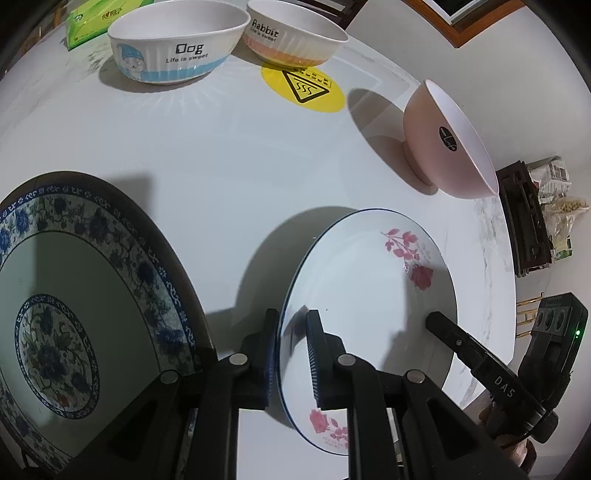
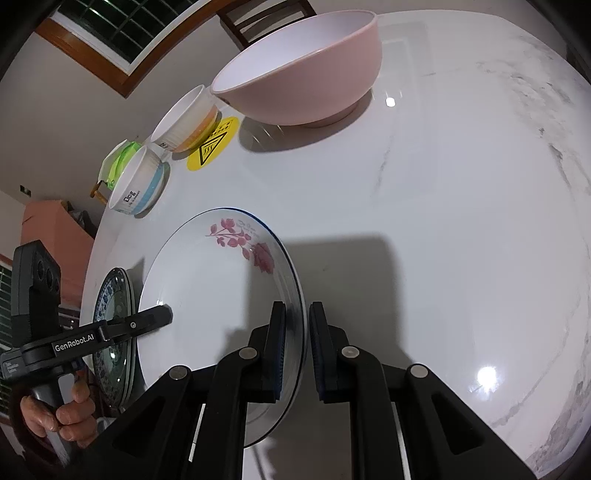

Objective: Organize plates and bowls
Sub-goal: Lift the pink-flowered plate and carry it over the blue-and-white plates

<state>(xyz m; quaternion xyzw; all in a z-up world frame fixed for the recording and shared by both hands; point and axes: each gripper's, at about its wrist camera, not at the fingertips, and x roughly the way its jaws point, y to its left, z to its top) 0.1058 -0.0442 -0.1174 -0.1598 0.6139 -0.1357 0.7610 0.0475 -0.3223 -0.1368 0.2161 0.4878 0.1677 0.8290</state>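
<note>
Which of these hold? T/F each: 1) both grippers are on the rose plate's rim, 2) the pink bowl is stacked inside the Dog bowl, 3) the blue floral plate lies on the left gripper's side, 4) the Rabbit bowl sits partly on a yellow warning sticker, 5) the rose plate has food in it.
1) True: the left gripper and right gripper each straddle the rim of the rose plate.
2) False: the pink bowl stands alone on the table, apart from the Dog bowl.
3) True: the blue floral plate.
4) True: the Rabbit bowl overlaps the yellow warning sticker.
5) False: it is empty.
</note>
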